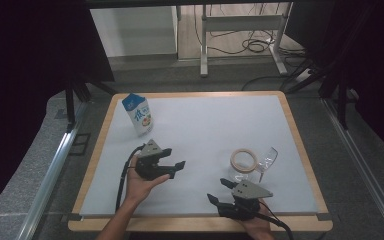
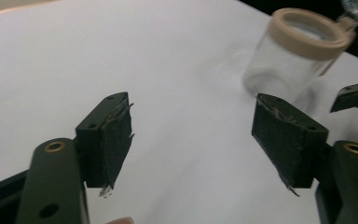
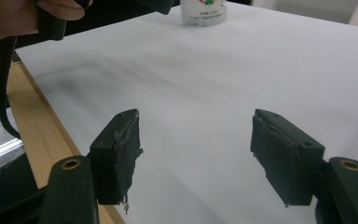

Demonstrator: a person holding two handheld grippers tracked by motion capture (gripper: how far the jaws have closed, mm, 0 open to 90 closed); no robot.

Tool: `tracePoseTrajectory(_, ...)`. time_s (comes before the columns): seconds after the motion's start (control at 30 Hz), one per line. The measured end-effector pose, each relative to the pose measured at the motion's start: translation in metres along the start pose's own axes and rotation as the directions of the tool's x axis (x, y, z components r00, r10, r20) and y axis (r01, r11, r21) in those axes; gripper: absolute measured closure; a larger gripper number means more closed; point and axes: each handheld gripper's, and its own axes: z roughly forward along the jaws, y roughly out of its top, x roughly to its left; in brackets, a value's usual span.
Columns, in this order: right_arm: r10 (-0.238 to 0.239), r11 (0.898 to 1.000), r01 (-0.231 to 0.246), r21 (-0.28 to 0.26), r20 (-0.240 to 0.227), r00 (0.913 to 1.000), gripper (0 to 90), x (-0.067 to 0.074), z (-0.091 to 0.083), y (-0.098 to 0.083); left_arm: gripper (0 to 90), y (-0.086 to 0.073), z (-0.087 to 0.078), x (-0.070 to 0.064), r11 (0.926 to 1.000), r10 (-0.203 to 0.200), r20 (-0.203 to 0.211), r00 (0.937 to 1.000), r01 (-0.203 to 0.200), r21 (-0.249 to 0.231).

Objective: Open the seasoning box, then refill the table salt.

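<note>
White table (image 1: 205, 125) holds a carton (image 1: 138, 115) upper left and a jar (image 1: 243, 165) and glass (image 1: 267, 161) lower right. Left gripper (image 1: 176, 169) and right gripper (image 1: 218, 191) stand open and empty; judged so, handling has not begun.

floor: grey carpet (image 1: 30, 165) | beyond: metal desk frame (image 1: 240, 30), cables (image 1: 255, 45) | sides: dark

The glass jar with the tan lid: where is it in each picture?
High view: the jar stands right of centre on the white table, beside a wine glass.
Left gripper view: upper right, beyond the open jaws.
Right gripper view: not in it.
Shared landmark: the milk carton, also at the right gripper view's top.
</note>
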Motion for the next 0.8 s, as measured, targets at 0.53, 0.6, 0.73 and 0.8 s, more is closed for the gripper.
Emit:
tracePoseTrajectory(0.53,0.012,1.000,-0.011,0.022,-0.033,0.9994,32.8,-0.005,0.039,0.006,26.5,-0.031,-0.022,0.041,0.9968,-0.078,-0.149,0.9858,0.080,0.007)
tracePoseTrajectory(0.6,0.006,1.000,-0.005,0.024,-0.029,0.9996,32.8,-0.005,0.039,0.007,26.3,-0.030,-0.024,0.044,0.9969,-0.077,-0.158,0.9845,0.079,0.003)
tracePoseTrajectory(0.73,0.000,1.000,0.000,0.028,-0.028,0.9996,32.8,-0.006,0.040,0.007,26.3,-0.026,-0.029,0.059,0.9945,-0.104,-0.206,0.9731,0.103,-0.017)
tracePoseTrajectory(0.8,0.000,1.000,0.001,0.031,-0.026,0.9997,32.8,-0.006,0.040,0.007,27.3,-0.023,-0.031,0.070,0.9926,-0.121,-0.228,0.9660,0.118,-0.027)
